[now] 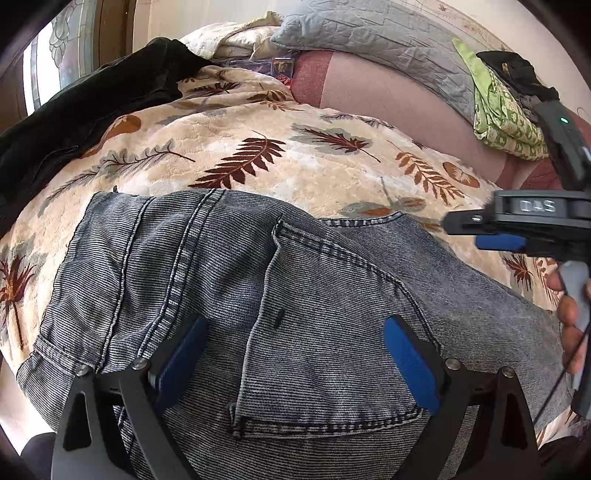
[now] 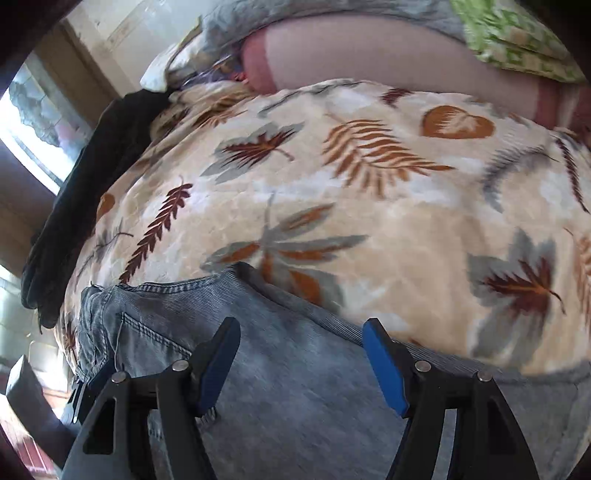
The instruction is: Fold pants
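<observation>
faded grey-blue denim pants (image 1: 295, 295) lie on the leaf-print fleece blanket (image 1: 258, 147), right under both open, empty hand-held grippers: left (image 1: 295, 354) nearer the pocket, right (image 2: 301, 365) by the 12 o'clock edge.

Home bedroom: blanket (image 1: 295, 162), pillow (image 1: 373, 40)

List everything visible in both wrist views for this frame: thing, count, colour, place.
jeans: one, grey-blue, on the blanket, under both tongs
blanket: one, cream with leaf print, covering the bed
dark garment: one, black, blanket's left edge
quilted pillow: one, grey, far side
green cloth: one, green patterned, far right
left tongs: open, blue pads, above jeans
right tongs: open, blue pads, above jeans
hand: one, right edge, gripping a handle
</observation>
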The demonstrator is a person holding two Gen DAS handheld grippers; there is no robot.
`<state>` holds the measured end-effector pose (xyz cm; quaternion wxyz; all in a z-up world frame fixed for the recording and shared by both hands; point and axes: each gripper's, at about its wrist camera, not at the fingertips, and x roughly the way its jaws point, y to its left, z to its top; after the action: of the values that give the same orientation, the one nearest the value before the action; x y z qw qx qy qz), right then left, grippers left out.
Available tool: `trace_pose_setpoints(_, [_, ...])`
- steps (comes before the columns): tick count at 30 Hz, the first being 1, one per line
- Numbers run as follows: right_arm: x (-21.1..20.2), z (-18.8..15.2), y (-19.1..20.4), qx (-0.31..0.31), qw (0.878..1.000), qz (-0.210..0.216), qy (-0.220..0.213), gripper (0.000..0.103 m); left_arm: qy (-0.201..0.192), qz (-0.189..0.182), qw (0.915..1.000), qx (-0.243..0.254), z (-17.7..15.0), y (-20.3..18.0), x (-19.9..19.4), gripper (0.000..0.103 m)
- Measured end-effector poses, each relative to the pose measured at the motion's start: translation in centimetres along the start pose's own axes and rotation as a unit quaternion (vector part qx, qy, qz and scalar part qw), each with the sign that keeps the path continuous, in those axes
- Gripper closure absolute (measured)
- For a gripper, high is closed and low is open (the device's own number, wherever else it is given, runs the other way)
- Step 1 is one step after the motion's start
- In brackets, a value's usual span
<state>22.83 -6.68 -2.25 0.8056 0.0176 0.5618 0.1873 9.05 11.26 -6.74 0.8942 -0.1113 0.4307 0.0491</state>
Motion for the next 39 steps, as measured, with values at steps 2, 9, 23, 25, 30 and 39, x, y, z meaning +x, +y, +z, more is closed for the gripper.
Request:
trace_pose_setpoints(2, [2.1,1.0,1.7,-0.024,1.000,-0.007,0.017,0.043,0.000,-0.003,1.0000,-0.003,0.0,0.1,-0.1,0.007])
trace_pose_setpoints(9, [5.7,2.3,4.0,-0.095,0.994,-0.031,0.053,0.076,0.006,-0.015,0.9997,-0.017,0.3,0.5,0.1,0.007])
trace_pose_setpoints(23, [5.8,1.1,8.2,-0.228,0.961,-0.154,0.002,0.097,0.005,-0.008,0.9999,-0.014,0.3,0.3,0.3,0.007])
trace_pose_setpoints(25, [5.8,1.1,7.9,-0.221,0.963,-0.151,-0.001,0.097,0.005,-0.005,0.9999,-0.011,0.3,0.2,0.3,0.007])
trace_pose_setpoints(30, [3.0,2.2,4.8,-0.149,0.968,-0.192,-0.056,0.089,0.003,-0.001,1.0000,-0.006,0.2,0.1,0.3,0.007])
trace_pose_setpoints(39, [0.5,-2.1,0.4,-0.050,0.996,-0.066,0.015,0.089,0.001,0.001,0.9999,-0.012,0.3,0.2,0.3,0.007])
